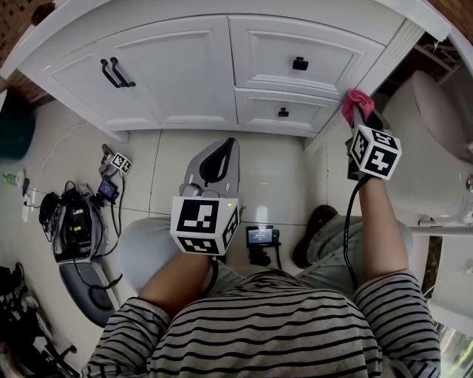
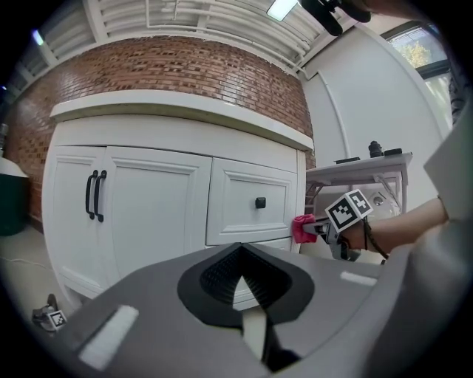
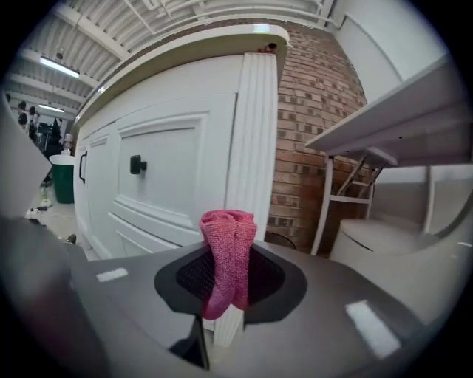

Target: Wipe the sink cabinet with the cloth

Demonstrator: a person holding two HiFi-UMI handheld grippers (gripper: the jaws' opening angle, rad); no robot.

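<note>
Right gripper view: cloth (image 3: 228, 251) in right gripper (image 3: 228, 288) fingers, perhaps against sink cabinet (image 3: 174, 184); left gripper (image 2: 247, 314) fingers together

Pink cloth (image 3: 228, 255); white cabinet (image 1: 185, 66); black-and-white striped shirt (image 1: 266, 332).

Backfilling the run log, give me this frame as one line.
right gripper: shut on pink cloth | cloth: at sink cabinet right corner post, contact unclear | left gripper: shut, empty, back from cabinet

We see a red brick wall (image 2: 185, 74) behind, pale tiled floor (image 1: 277, 184) below, a strip light (image 2: 281, 7) overhead, a window (image 2: 423, 48) top rt & a white table (image 2: 358, 170) nearby.
</note>
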